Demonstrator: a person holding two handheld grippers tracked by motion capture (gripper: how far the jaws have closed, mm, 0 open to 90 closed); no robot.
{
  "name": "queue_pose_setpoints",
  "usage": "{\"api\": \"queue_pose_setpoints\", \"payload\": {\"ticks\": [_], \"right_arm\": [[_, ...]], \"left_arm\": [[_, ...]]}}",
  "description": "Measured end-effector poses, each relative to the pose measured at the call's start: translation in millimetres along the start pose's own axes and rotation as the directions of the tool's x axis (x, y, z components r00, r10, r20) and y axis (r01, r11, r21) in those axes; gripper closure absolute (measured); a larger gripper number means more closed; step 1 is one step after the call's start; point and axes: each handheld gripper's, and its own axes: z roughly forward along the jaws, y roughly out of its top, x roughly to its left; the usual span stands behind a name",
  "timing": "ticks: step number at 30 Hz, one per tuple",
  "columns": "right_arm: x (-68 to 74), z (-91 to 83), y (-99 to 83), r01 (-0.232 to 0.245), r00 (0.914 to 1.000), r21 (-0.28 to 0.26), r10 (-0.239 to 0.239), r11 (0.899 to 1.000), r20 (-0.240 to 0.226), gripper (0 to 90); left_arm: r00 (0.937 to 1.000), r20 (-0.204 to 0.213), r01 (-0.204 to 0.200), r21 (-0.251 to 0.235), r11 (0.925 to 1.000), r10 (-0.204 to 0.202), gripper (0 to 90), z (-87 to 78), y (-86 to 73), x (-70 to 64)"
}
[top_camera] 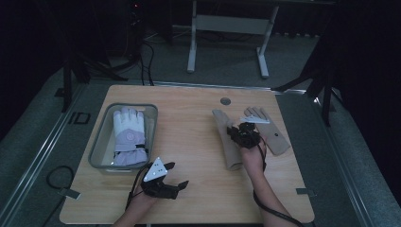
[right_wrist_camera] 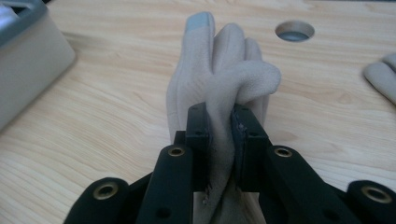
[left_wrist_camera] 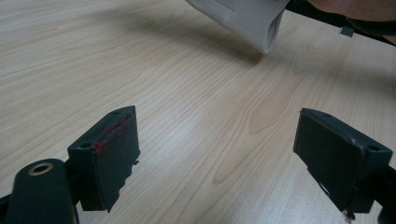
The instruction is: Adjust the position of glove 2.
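1. At about 9 o'clock on the table (top_camera: pixel 198 142), a grey bin (top_camera: pixel 101 137) holds a white glove (top_camera: pixel 128 137).
2. The left gripper (top_camera: pixel 177 176), near 7 o'clock, has its jaws spread wide over bare wood, holding nothing.
3. The beige glove (top_camera: pixel 226 142) lies at 3 o'clock; the right gripper (right_wrist_camera: pixel 219 135) pinches a fold of it, fingers pointing to 12.
4. A second beige glove (top_camera: pixel 272 132) lies just right.
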Motion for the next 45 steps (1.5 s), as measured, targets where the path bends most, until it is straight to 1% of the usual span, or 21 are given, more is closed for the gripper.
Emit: {"api": "queue_pose_setpoints", "payload": {"ticks": [4, 5, 7, 8, 11, 13, 17, 19, 22, 25, 27, 30, 35, 37, 38, 39, 40, 41, 43, 44, 45], "right_arm": [[17.8, 0.0, 0.4, -0.041, 0.9984, -0.022, 0.041, 0.999, 0.040, 78.7], [21.6, 1.4, -0.3, -0.043, 0.9980, -0.021, 0.044, 0.999, 0.044, 78.6], [28.1, 4.0, -3.9, -0.065, 0.9955, -0.027, 0.067, 0.998, 0.068, 78.5], [30.6, 6.1, -6.4, -0.080, 0.9943, -0.027, 0.082, 0.996, 0.068, 78.4], [37.7, 15.3, -16.5, -0.118, 0.9898, -0.017, 0.119, 0.993, 0.077, 78.2], [42.4, 23.8, -24.1, -0.112, 0.9901, 0.007, 0.111, 0.994, 0.086, 77.9], [43.6, 38.0, -37.2, -0.131, 0.9885, 0.058, 0.126, 0.990, 0.083, 77.2], [42.5, 43.1, -42.7, -0.148, 0.9863, 0.074, 0.141, 0.986, 0.085, 76.0], [41.6, 49.6, -49.3, -0.144, 0.9872, 0.095, 0.137, 0.985, 0.082, 71.2], [41.7, 50.8, -51.6, -0.119, 0.9908, 0.101, 0.111, 0.988, 0.078, 66.6], [42.0, 49.4, -49.8, -0.117, 0.9919, 0.112, 0.110, 0.987, 0.064, 63.2], [41.2, 44.0, -45.0, -0.095, 0.9948, 0.110, 0.090, 0.989, 0.048, 56.4], [35.9, 31.4, -35.9, -0.057, 0.9980, 0.083, 0.055, 0.995, 0.032, 56.1], [28.0, 19.7, -28.3, 0.013, 0.9999, 0.054, -0.013, 0.998, -0.001, 55.3], [25.0, 15.7, -26.6, 0.046, 0.9989, 0.040, -0.046, 0.998, -0.012, 55.3], [21.3, 11.8, -24.9, 0.077, 0.9962, 0.027, -0.076, 0.997, -0.042, 55.3], [17.7, 8.3, -23.5, 0.112, 0.9926, 0.021, -0.111, 0.993, -0.049, 55.4], [13.9, 4.8, -22.5, 0.143, 0.9893, 0.015, -0.142, 0.990, -0.034, 56.2], [3.8, -2.5, -20.1, 0.169, 0.9837, -0.002, -0.169, 0.986, -0.062, 56.8], [-1.2, -6.0, -19.1, 0.182, 0.9821, -0.013, -0.182, 0.983, -0.050, 57.2], [-6.7, -9.2, -17.8, 0.184, 0.9816, -0.015, -0.185, 0.983, -0.049, 57.2]], "left_arm": [[1.0000, -0.004, -0.003, -0.014, 0.9999, 0.003, 14.4, -1.0, 1.8, -1.4], [1.0000, -0.005, -0.004, -0.019, 0.9998, 0.004, 14.4, -1.6, 2.3, -1.8], [1.0000, -0.007, -0.004, -0.029, 0.9996, 0.004, 14.4, -2.7, 2.7, -2.3], [1.0000, -0.007, -0.005, -0.030, 0.9995, 0.005, 14.4, -3.1, 2.7, -2.3], [1.0000, -0.008, -0.003, -0.030, 0.9995, 0.003, 14.4, -3.3, 2.6, -2.3], [0.9999, -0.008, -0.007, -0.031, 0.9995, 0.007, 14.4, -3.7, 2.6, -2.6], [0.9999, -0.005, -0.011, -0.030, 0.9995, 0.011, 14.4, -4.0, 2.4, -3.1], [1.0000, -0.002, -0.009, -0.030, 0.9995, 0.009, 14.4, -3.5, 2.0, -3.0], [0.9999, 0.000, -0.011, -0.027, 0.9996, 0.011, 14.4, -3.2, 1.9, -3.2], [0.9999, 0.000, -0.014, -0.026, 0.9996, 0.014, 14.4, -2.8, 1.6, -3.8], [0.9999, 0.001, -0.015, -0.021, 0.9997, 0.015, 14.4, -2.2, 1.2, -3.7], [0.9999, 0.003, -0.014, -0.022, 0.9997, 0.014, 14.4, -1.8, 0.9, -4.1], [0.9999, 0.004, -0.014, -0.023, 0.9996, 0.014, 14.4, -1.7, 0.7, -4.2], [0.9999, 0.004, -0.014, -0.022, 0.9997, 0.014, 14.4, -1.4, 0.1, -3.7], [0.9999, 0.004, -0.015, -0.022, 0.9997, 0.015, 14.4, -1.4, -0.1, -3.6], [0.9999, 0.004, -0.015, -0.022, 0.9997, 0.015, 14.4, -1.4, -0.1, -3.6], [0.9999, 0.004, -0.016, -0.019, 0.9997, 0.016, 14.4, -1.4, -0.2, -3.2], [0.9999, 0.005, -0.014, -0.020, 0.9997, 0.014, 14.4, -1.2, -0.4, -3.0], [0.9999, 0.006, -0.012, -0.018, 0.9998, 0.012, 14.4, -0.3, -0.6, -2.7], [0.9999, 0.006, -0.012, -0.017, 0.9998, 0.012, 14.4, -0.1, -0.8, -2.6], [0.9999, 0.006, -0.012, -0.016, 0.9998, 0.012, 14.4, 0.2, -0.9, -2.7]]}}
